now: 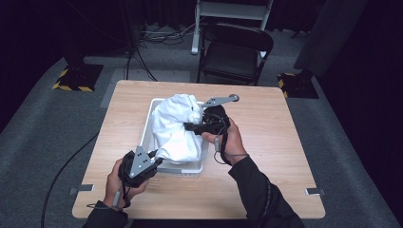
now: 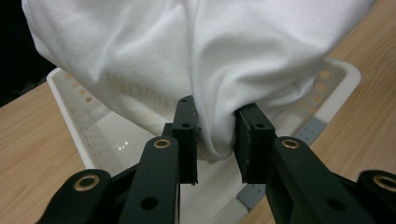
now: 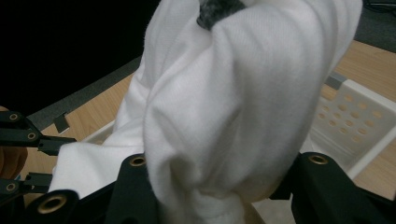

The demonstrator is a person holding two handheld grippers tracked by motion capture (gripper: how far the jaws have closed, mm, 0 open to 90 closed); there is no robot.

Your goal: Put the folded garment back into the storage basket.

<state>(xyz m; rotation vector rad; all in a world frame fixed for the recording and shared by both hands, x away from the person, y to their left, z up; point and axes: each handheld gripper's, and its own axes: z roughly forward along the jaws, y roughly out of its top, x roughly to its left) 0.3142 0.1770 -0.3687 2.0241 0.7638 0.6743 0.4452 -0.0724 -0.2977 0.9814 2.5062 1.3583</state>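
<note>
A crumpled white cloth [image 1: 177,126] hangs bunched above a white perforated basket [image 1: 147,124] in the middle of the wooden table [image 1: 271,156]. My left gripper [image 1: 155,155] is at the basket's near left corner, shut on the cloth's lower edge. In the left gripper view a fold of the cloth [image 2: 187,46] is pinched between the pads of the left gripper [image 2: 215,135], over the basket [image 2: 70,102]. My right gripper [image 1: 190,127] grips the cloth from the right. In the right gripper view the cloth [image 3: 233,93] drapes over the right gripper [image 3: 215,191] and hides its fingertips.
A black folding chair [image 1: 235,52] stands behind the table's far edge, with cables and a white frame on the floor beyond it. Bare tabletop lies to the left and right of the basket. The basket's holed rim [image 3: 355,116] sits right of the cloth.
</note>
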